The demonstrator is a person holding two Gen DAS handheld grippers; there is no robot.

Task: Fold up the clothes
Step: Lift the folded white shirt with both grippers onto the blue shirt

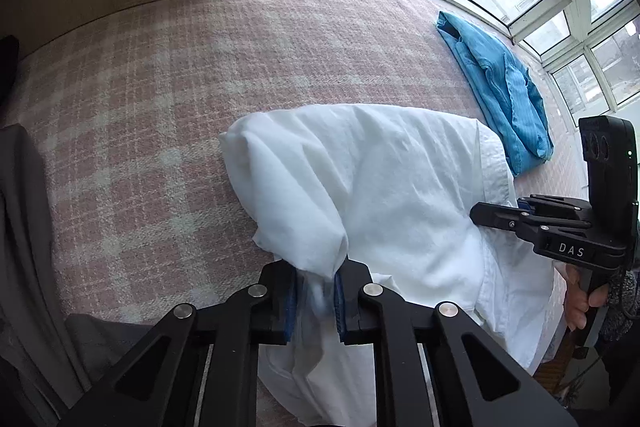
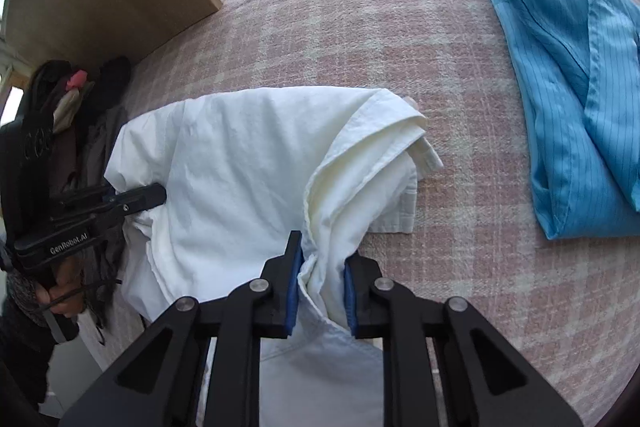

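Left wrist view: both grippers clamped on white shirt (image 1: 384, 179).
Left gripper (image 1: 316, 291) fingers pinch a bunched fold; right gripper (image 2: 320, 283) fingers pinch the opposite edge.

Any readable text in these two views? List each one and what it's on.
"DAS" – on the side of the right gripper, seen from the left wrist view.
"GenRobot.AI" – on the side of the left gripper, seen from the right wrist view.
Nothing readable on the white shirt, the blue garment or the plaid cover.
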